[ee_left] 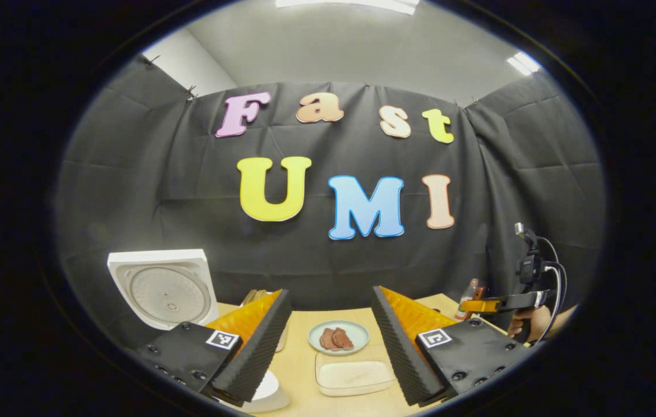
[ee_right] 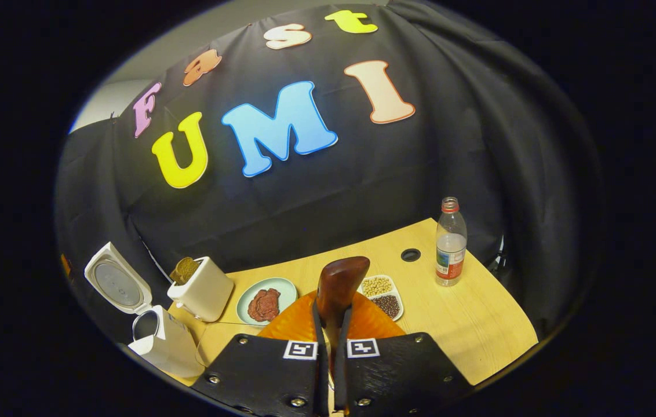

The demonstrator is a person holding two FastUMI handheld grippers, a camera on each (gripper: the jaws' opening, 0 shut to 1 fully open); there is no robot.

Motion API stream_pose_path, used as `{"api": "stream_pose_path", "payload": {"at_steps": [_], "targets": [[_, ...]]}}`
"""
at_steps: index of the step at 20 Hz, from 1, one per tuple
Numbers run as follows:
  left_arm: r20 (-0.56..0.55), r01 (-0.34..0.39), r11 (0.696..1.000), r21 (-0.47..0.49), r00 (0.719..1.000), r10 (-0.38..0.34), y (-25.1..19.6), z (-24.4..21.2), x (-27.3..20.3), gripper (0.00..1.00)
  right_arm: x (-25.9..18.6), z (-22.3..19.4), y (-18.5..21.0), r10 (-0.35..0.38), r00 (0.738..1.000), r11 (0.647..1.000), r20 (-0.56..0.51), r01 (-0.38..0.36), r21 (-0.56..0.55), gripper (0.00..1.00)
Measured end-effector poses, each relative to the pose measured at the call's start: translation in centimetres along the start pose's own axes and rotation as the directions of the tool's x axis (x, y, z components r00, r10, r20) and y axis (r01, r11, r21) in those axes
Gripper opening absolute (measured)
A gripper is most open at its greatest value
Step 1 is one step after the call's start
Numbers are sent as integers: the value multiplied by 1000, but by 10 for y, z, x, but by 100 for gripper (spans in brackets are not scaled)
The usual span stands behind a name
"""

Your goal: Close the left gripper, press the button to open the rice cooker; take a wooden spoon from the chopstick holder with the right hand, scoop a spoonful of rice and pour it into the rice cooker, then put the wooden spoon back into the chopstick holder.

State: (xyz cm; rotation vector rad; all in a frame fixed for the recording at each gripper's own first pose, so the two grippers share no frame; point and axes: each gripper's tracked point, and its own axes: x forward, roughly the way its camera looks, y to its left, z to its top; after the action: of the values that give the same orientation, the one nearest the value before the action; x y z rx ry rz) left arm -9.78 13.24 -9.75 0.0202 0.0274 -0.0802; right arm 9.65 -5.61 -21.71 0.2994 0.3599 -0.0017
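Note:
My right gripper is shut on the dark wooden spoon, whose bowl sticks up past the fingertips; whether it holds rice I cannot tell. The white rice cooker stands at the table's left end with its lid swung up. Beside it is the white chopstick holder with wooden utensils in it. My left gripper is open and holds nothing, above a clear tray of rice. The cooker's raised lid is to its left. The right gripper, in a hand, is at the far right.
A pale plate with meat lies mid-table, also ahead of my left gripper as plate. A two-part dish of beans, a water bottle and a cable hole are on the right half of the wooden table.

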Motion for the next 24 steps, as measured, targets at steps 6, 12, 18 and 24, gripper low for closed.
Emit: {"api": "stream_pose_path", "payload": {"at_steps": [6,12,18,24], "targets": [[-17,-45,999,14,999,46,17,-1,-12,96,19,-31,-7,-7,999,1000,-50,7,2,4],[-23,-65,998,24,998,65,26,-1,-20,96,33,-60,-4,-5,998,998,-64,1,-55,7],[-11,-55,999,3,998,55,24,1,-19,96,13,-52,-20,-42,998,994,-35,39,-102,74],[7,-6,1000,-3,1000,6,11,6,-9,96,-36,11,-16,-39,993,992,112,52,-118,99]]}}
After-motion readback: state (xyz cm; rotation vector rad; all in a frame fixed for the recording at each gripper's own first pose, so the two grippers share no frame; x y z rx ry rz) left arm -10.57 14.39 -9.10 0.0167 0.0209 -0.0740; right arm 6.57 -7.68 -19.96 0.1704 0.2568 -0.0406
